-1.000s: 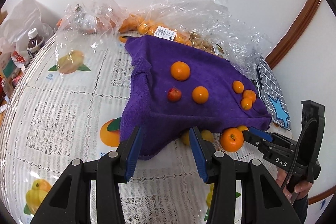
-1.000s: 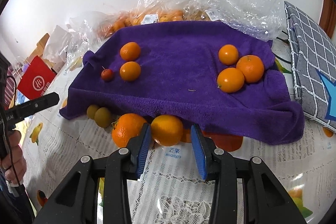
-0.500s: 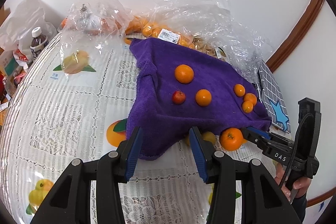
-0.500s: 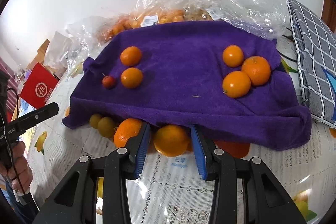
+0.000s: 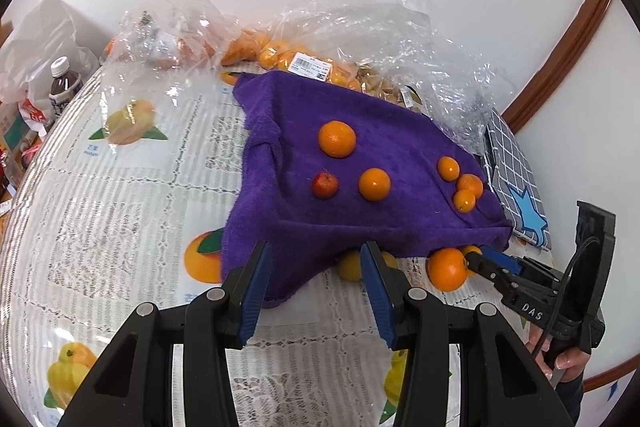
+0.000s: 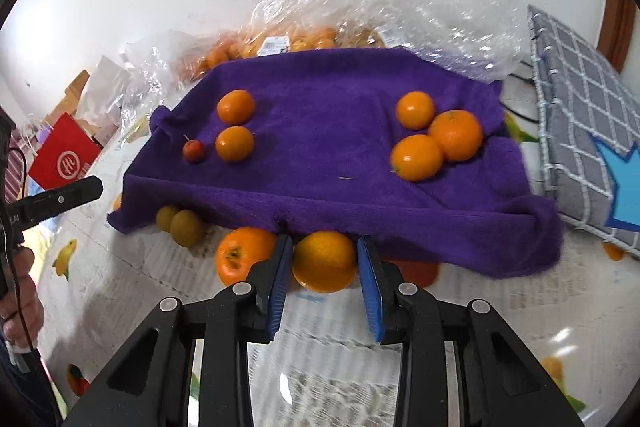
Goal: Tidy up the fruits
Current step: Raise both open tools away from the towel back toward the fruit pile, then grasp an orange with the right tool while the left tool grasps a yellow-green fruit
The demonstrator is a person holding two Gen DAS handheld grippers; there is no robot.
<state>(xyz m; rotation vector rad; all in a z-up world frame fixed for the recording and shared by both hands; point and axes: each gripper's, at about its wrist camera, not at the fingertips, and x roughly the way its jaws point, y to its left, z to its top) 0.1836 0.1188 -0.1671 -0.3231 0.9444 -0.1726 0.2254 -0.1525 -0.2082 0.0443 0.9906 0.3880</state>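
Note:
A purple towel (image 6: 332,131) lies on the table and carries several oranges and a small red fruit (image 6: 193,151). Three oranges (image 6: 436,139) sit on its right side. At its front edge lie an orange (image 6: 325,261), another orange (image 6: 240,255) to its left and two yellow-green fruits (image 6: 182,223). My right gripper (image 6: 322,267) is open with its pads on either side of the front orange; it also shows in the left wrist view (image 5: 486,261). My left gripper (image 5: 314,279) is open and empty before the towel's near corner (image 5: 280,267).
Clear plastic bags (image 5: 360,39) with more oranges lie behind the towel. A grey checked cushion (image 6: 588,139) lies at the right. A bottle (image 5: 62,87) and a white bag stand at the table's far left. A red bag (image 6: 64,157) is beyond the left edge.
My right gripper has moved forward, so the front orange now sits between its pads. My left gripper has drawn back slightly and stays open.

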